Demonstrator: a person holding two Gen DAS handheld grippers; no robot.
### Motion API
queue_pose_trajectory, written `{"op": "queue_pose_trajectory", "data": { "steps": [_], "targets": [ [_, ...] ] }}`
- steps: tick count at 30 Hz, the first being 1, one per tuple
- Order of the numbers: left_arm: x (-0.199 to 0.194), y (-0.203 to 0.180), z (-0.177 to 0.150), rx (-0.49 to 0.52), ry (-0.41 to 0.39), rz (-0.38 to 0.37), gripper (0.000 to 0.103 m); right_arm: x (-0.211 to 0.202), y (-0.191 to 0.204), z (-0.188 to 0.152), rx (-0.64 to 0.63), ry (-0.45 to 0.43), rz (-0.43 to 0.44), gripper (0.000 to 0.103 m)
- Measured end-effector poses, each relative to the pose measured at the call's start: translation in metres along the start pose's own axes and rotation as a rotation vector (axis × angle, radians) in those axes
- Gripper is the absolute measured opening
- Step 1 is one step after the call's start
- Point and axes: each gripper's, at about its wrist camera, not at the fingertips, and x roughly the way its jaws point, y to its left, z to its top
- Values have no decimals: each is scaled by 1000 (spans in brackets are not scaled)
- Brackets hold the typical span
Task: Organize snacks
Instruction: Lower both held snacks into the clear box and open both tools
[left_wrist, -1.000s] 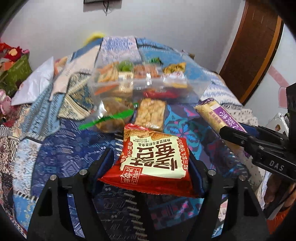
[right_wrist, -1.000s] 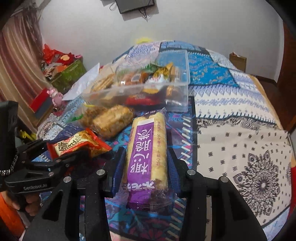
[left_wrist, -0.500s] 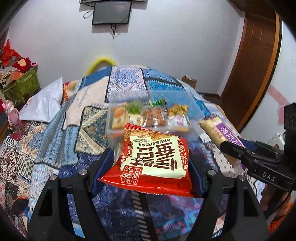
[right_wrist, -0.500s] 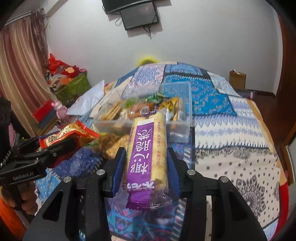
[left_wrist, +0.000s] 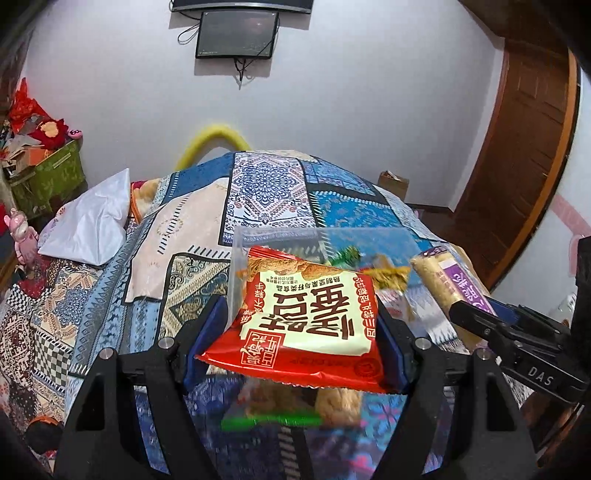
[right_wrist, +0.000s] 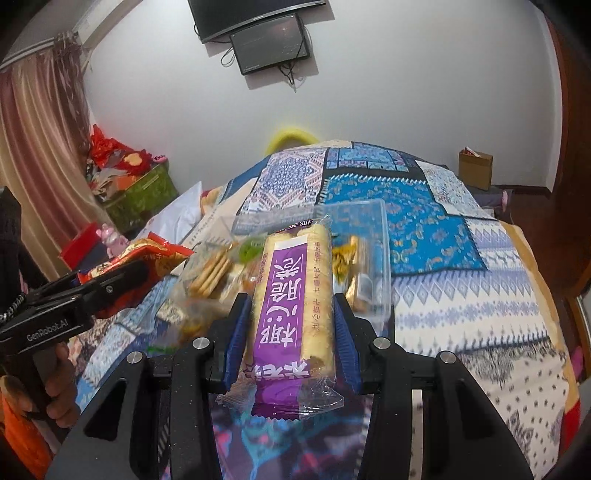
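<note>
Between the left gripper's (left_wrist: 301, 328) jaws sits a pinched red packet (left_wrist: 306, 325); the right gripper (right_wrist: 291, 332) pinches a purple packet (right_wrist: 291, 310). Ahead, the part-filled box (right_wrist: 382, 258) awaits both.

red snack packet (left_wrist: 306, 321): glossy plastic film
purple-banded packet (right_wrist: 291, 314): clear, shiny wrapper
storage box (right_wrist: 376, 236): clear smooth plastic
bed cover (right_wrist: 461, 295): matt printed cloth
fingers (right_wrist: 236, 332): ribbed blue pads, matt black plastic arms, metal bolts
door (left_wrist: 517, 147): wood
</note>
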Motion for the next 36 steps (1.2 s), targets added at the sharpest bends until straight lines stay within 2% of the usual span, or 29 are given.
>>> {"op": "queue_pose_trajectory", "data": {
  "steps": [7,12,20,24,28,32,36],
  "targets": [
    [46,5,13,-17,43,-2,74,33,-5,20,9,7,-9,40],
    [71,0,20,9,55,12,74,57,-8,27,12,32,-15,40],
    [107,-5,22,22,101,41,75,89,-8,20,8,100,-15,41],
    [120,-5,16,11,164,31,75,90,-10,18,-9,110,-27,41],
    [118,-5,12,7,171,10,76,88,-9,19,-17,122,-39,41],
    [108,-5,11,6,169,5,76,87,-11,16,4,141,-28,48],
    [87,-1,11,-1,158,-3,76,79,-8,13,-14,138,-53,51]
  ]
}}
